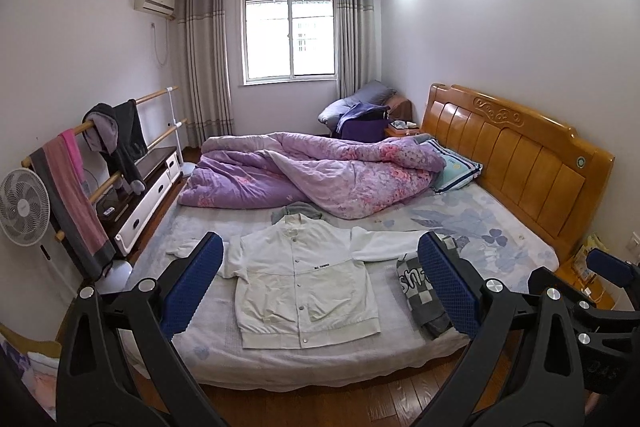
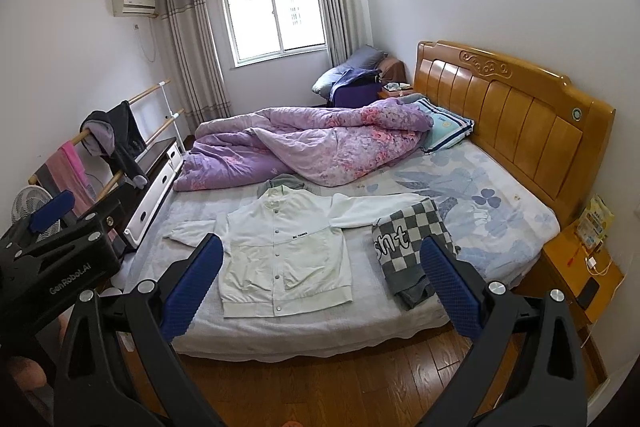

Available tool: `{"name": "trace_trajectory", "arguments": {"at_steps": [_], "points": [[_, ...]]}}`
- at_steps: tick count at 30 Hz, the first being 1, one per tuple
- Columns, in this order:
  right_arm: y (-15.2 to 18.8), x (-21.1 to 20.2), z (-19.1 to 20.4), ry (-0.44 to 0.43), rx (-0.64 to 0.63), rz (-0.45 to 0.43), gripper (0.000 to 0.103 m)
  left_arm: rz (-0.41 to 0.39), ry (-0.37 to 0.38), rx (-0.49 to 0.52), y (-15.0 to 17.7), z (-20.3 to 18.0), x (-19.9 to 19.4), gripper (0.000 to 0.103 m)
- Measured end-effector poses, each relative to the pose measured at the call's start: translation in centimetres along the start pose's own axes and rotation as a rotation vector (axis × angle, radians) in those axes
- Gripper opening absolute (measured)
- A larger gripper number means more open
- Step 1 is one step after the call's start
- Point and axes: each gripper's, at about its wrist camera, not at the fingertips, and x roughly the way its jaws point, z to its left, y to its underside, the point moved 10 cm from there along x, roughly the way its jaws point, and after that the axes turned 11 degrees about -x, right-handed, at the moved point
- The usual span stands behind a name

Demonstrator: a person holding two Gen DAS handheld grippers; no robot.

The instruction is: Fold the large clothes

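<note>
A white button-up jacket [image 1: 304, 279] lies flat, face up, sleeves spread, on the near part of the bed; it also shows in the right wrist view [image 2: 286, 259]. A folded grey-and-white checkered garment [image 1: 420, 291] lies to its right, also in the right wrist view [image 2: 412, 247]. My left gripper [image 1: 320, 267] is open and empty, held back from the bed's near edge. My right gripper [image 2: 322, 269] is open and empty, also short of the bed. A grey garment [image 2: 286, 183] peeks out behind the jacket's collar.
A crumpled purple quilt [image 1: 312, 171] and a pillow [image 1: 456, 167] fill the far half of the bed [image 2: 500, 211]. Wooden headboard [image 1: 516, 155] on the right, bedside table [image 2: 580, 267] beside it. Clothes rack [image 1: 100, 155], fan [image 1: 22, 207] and low cabinet [image 1: 148, 199] on the left. Wooden floor [image 2: 340, 387] below.
</note>
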Motion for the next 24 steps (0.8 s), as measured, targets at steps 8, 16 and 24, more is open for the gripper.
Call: {"name": "trace_trajectory", "arguments": {"at_steps": [8,16,24], "points": [[-0.4,0.4,0.3,-0.007,-0.010,-0.004,0.095,0.006,0.002,-0.007,0.0,0.2,0.4,0.098],[-0.7,0.8,1.2,-0.012,-0.018,-0.002,0.095,0.007,-0.002,-0.015,0.2,0.7,0.9,0.098],[-0.9,1.4,2.0,-0.021,-0.021,0.000,0.095,0.007,-0.002,-0.017,0.2,0.9,0.9,0.098]]}}
